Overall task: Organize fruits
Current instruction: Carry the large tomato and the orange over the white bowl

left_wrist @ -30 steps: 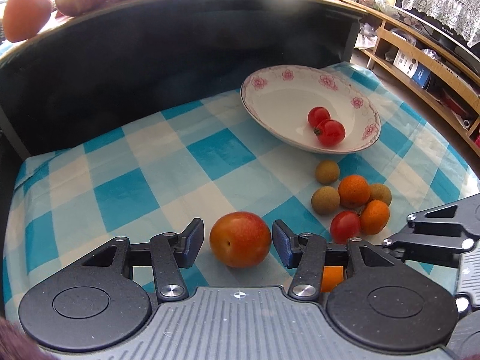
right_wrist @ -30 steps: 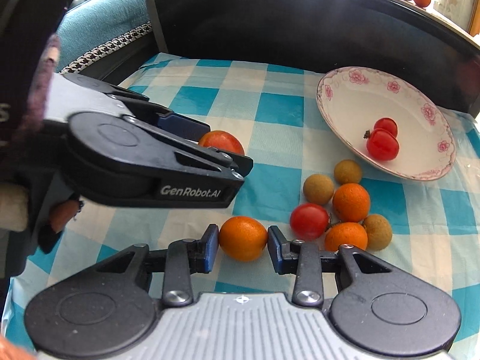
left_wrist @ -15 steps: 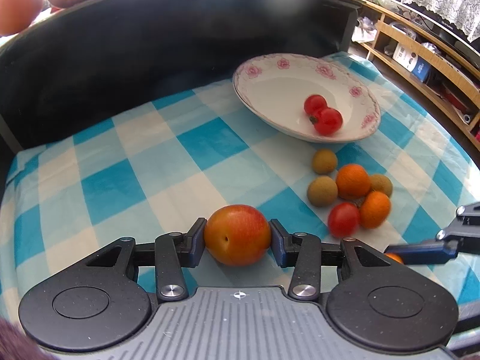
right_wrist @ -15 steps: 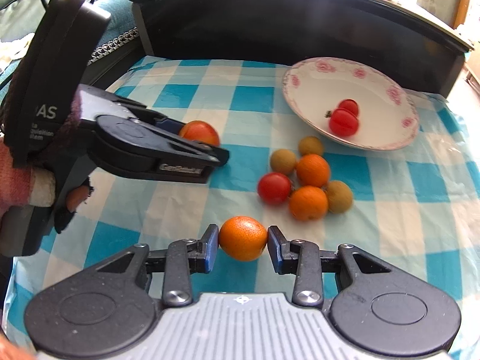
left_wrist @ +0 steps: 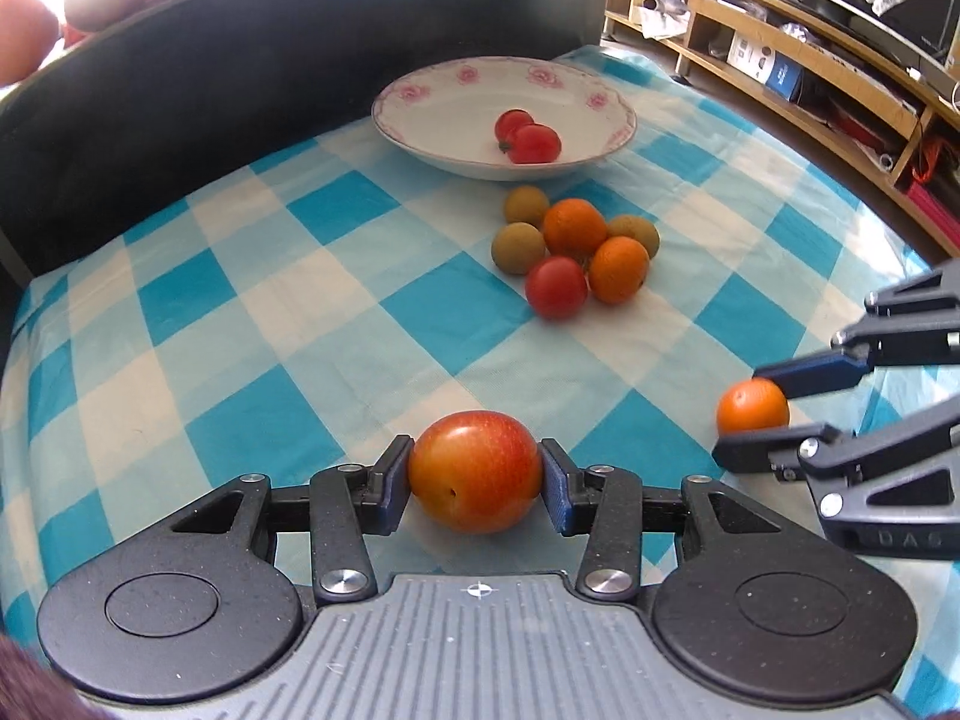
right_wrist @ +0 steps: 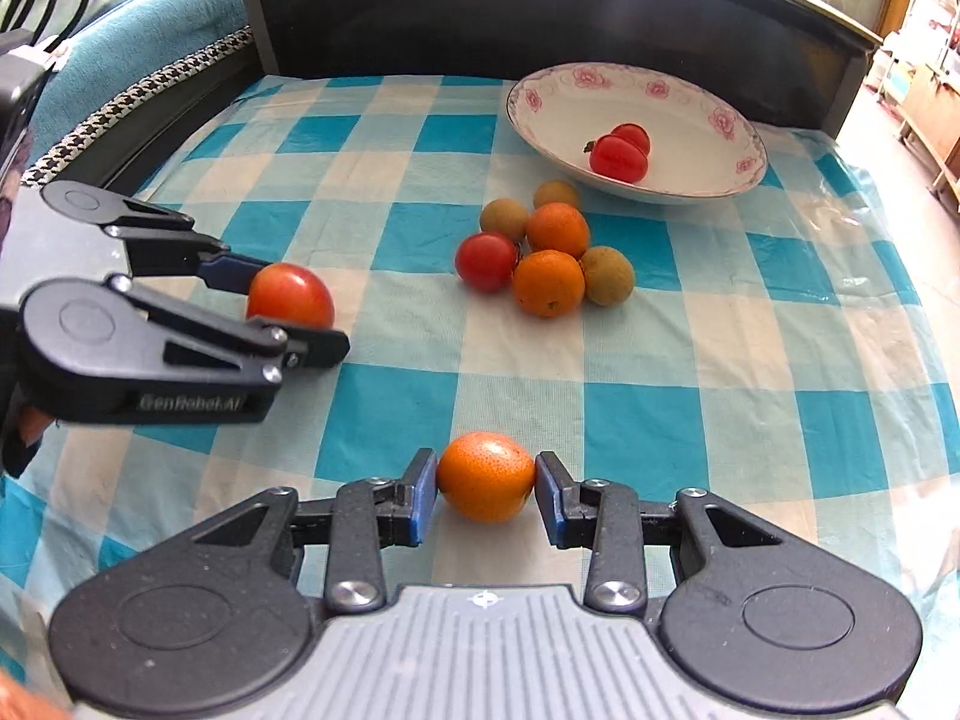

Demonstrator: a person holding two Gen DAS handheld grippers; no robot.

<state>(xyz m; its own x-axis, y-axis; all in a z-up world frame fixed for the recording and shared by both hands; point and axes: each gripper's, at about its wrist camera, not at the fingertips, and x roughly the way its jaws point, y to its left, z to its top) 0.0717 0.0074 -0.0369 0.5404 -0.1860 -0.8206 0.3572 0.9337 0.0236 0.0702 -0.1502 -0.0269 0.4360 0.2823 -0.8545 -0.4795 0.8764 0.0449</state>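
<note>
Fruits, loose: we count a cluster of two small oranges (right_wrist: pixel 549 282), one tomato (right_wrist: pixel 486 261) and three brownish longans (right_wrist: pixel 607 275), all touching or nearly so, just in front of the bowl (right_wrist: pixel 708 192). Bowl: white with pink flowers on the rim, holding two red tomatoes (right_wrist: pixel 619 157), set near the far edge of the table against a dark raised panel (right_wrist: pixel 540 18). Held fruit: our left gripper (left_wrist: pixel 477 474) has both pads pressed on a red-orange plum (left_wrist: pixel 475 471); our right gripper (right_wrist: pixel 486 483) is clamped on a small orange (right_wrist: pixel 486 476). Both are near the front of the table, well apart from the cluster. Open room: a wide bare stretch of cloth lies between the grippers and the cluster, and more to the left of the bowl. Surface: blue-and-white checked tablecloth (left_wrist: pixel 240 312). Room: wooden shelving (left_wrist: pixel 780 60) runs along the right side; a teal cushion (right_wrist: pixel 138 54) lies beyond the left edge.
</note>
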